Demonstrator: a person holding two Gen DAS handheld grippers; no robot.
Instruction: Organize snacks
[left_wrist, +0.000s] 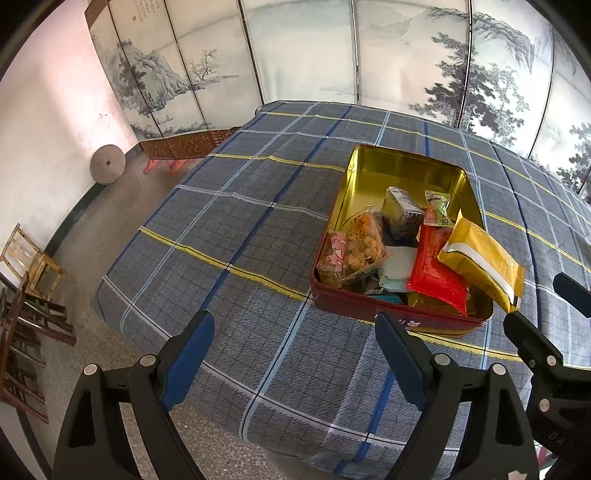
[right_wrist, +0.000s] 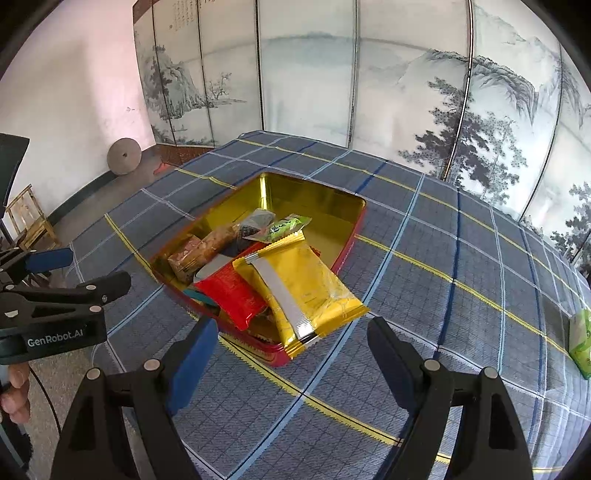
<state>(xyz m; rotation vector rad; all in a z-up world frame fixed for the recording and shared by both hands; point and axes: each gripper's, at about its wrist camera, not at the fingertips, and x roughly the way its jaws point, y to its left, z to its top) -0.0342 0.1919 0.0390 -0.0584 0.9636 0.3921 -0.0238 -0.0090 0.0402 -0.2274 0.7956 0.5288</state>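
A red tin with a gold inside (left_wrist: 391, 166) (right_wrist: 314, 192) stands on the plaid tablecloth and holds several snack packets. On top lie a yellow packet (left_wrist: 480, 258) (right_wrist: 306, 284), hanging over the tin's near rim, and a red packet (left_wrist: 436, 269) (right_wrist: 232, 291). A green packet (right_wrist: 580, 339) lies alone on the cloth at the right edge of the right wrist view. My left gripper (left_wrist: 295, 332) hangs open over bare cloth, short of the tin and to its left. My right gripper (right_wrist: 291, 336) is open just in front of the tin's near corner, with nothing between its fingers.
The table (left_wrist: 221, 221) stands before a folding screen (left_wrist: 303, 48) painted with trees and hills. Wooden stools (left_wrist: 33, 258) and a round stone disc (left_wrist: 107, 164) sit on the floor at the left. A hand (right_wrist: 14, 395) grips the left tool.
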